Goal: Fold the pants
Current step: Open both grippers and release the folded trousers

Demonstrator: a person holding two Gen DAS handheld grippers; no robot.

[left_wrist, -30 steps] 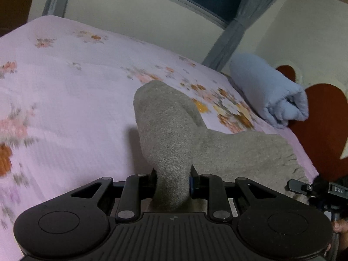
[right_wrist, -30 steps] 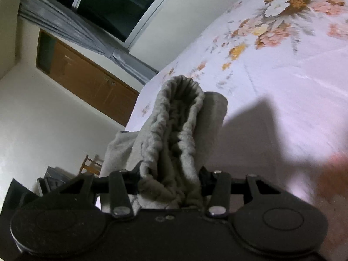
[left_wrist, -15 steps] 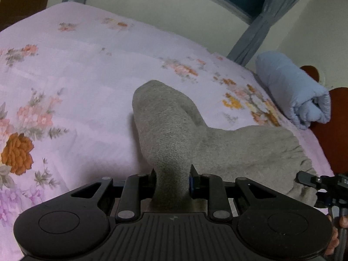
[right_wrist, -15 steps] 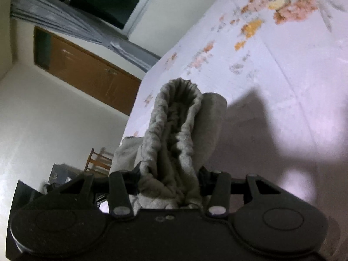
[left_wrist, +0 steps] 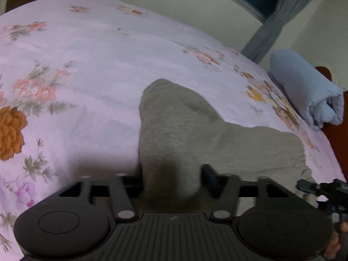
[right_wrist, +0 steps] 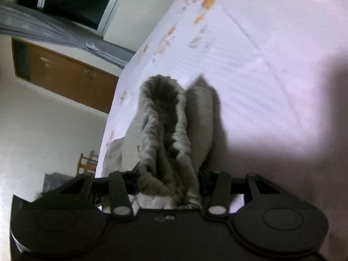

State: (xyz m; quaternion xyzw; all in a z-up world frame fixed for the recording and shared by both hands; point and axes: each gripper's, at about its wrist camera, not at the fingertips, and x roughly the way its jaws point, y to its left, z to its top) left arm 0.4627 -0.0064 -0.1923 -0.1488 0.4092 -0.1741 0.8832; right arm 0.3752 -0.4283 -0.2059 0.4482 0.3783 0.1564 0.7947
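Left wrist view has the grey pants [left_wrist: 195, 134] lying across the lower middle of the frame on the bed [left_wrist: 104, 61], whose pink floral sheet fills the left and centre. One fold of the cloth rises toward the camera and passes between the fingers of the left hand-held gripper [left_wrist: 171, 174]. Its jaws are opening, and a gap shows beside the right finger, so the cloth sits between them without being pinched. In the right wrist view the right hand-held gripper [right_wrist: 168, 178] is clenched on the gathered elastic waistband of the same pants, bunched in ridges between its fingers.

This looks like the laying-down of a fold. To do it well, I would let the left side drop flat before pulling that hand-held gripper straight back, so the fingers do not drag the layer askew. The right one should lower its waistband edge onto the layer beneath, with edges lined up, and only then let go.

Counted: one pair of pants, two hand-held grippers, one bed, and one rolled light-blue blanket [left_wrist: 304, 91] at the right edge of the left wrist view.
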